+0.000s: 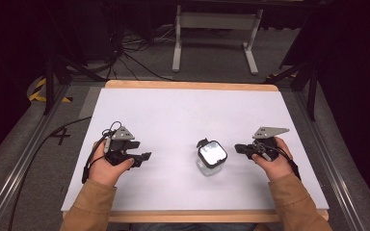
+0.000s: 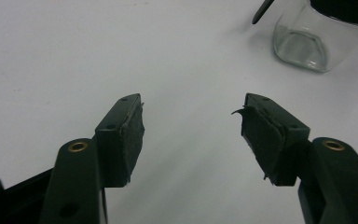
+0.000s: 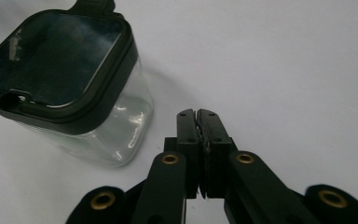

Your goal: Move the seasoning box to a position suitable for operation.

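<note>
A person is sitting at the table (image 1: 125,103) and is holding one gripper in each hand. The clear jar (image 1: 210,159) with the black lid (image 3: 51,63) is standing upright between them, just beside the tip of the right gripper (image 1: 241,148) and well apart from the left gripper (image 1: 143,159).

The left gripper (image 2: 191,123) is standing wide open, with nothing between its pads (image 2: 133,137); the jar (image 2: 314,42) is showing ahead of it and off to its right side. The right gripper (image 3: 198,114) is pressed fully closed on nothing, and the jar is sitting close in front of it, to the left of its jaws.

I am judging that the jar is stiff and a little heavy for its size (the walls are looking like thick glass, but it could be hard plastic). The smooth walls will probably be slippery and may break if it is falling. The better place to take hold seems to be across two flat opposite sides, just under the lid's rim, so the rim is stopping it from sliding down. The small latch (image 1: 203,143) at the lid's edge is looking too thin for a firm hold.
</note>
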Available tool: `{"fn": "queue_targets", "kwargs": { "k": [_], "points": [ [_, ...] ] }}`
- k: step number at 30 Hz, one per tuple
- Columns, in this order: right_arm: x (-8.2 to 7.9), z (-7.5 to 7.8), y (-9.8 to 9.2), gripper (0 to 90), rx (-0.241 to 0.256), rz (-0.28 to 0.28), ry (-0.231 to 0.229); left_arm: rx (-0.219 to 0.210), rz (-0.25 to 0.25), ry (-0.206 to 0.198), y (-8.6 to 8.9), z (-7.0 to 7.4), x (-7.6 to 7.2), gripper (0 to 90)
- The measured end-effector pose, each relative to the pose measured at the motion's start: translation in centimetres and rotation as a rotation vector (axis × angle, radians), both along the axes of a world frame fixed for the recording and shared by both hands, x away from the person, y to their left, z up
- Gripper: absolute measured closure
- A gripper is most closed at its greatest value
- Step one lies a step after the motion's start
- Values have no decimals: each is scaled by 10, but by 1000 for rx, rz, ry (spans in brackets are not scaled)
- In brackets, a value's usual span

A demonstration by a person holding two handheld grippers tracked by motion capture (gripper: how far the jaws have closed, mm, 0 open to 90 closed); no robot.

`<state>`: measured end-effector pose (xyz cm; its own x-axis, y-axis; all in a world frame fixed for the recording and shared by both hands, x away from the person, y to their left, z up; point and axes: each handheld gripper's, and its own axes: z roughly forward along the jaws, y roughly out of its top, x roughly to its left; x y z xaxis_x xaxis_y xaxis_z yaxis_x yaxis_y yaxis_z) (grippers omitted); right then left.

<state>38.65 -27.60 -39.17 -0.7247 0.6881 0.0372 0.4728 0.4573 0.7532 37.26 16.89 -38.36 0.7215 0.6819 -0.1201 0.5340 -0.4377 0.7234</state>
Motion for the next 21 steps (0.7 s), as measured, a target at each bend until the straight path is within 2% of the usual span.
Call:
{"fn": "queue_targets", "kwargs": {
  "k": [4, 5, 7, 10, 21],
  "points": [
    [0, -6, 18, 885, -26, 49, -3, 12, -8, -2, -2, -1, 0, 392],
    [0, -8, 21, 885, -32, 54, -1, 18, -13, 7, -2, -1, 0, 391],
    [0, -10, 25, 885, -36, 64, 0, 21, -21, -4, -3, -2, 0, 391],
    [0, -13, 30, 885, -43, 82, 9, 22, -21, 4, -3, -1, -1, 389],
    [-5, -15, 34, 895, -70, 94, 36, 21, -27, 11, -6, -3, 1, 388]
  ]
}}
